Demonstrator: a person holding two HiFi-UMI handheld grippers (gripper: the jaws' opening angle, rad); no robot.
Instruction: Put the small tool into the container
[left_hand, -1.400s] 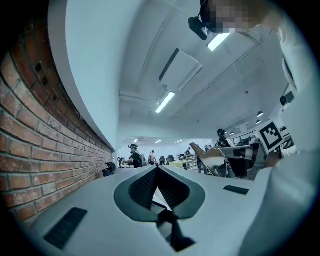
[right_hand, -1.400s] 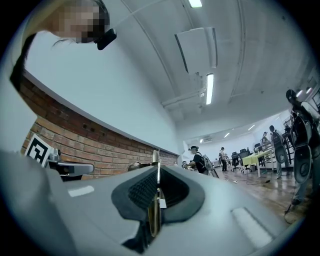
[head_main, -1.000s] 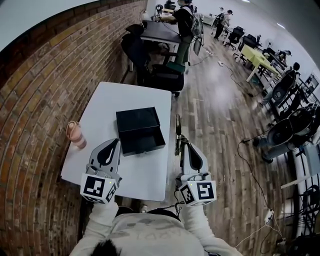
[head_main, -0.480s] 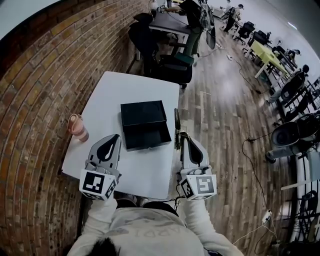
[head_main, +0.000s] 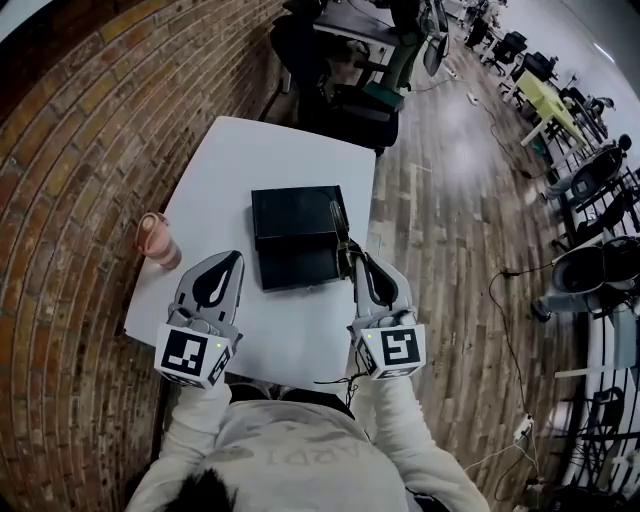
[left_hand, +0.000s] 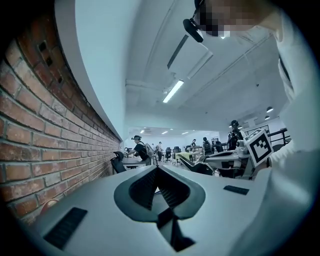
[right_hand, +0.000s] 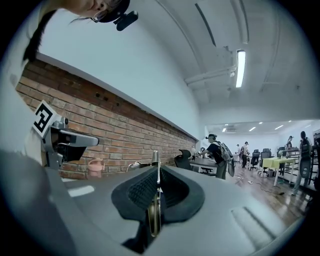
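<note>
Jaws of your right gripper (head_main: 359, 262) clamp the small tool (head_main: 341, 226) by the container's (head_main: 290, 238) right edge, while your left gripper (head_main: 234, 258) is closed and empty.

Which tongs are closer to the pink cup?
Left. The left tongs sit just right of the pink cup; the right tongs are beyond the black box, gripping a thin tool.

White table (head_main: 250, 160) carries a black container (head_main: 290, 240) and a pink bottle (head_main: 158, 242) (left edge).
</note>
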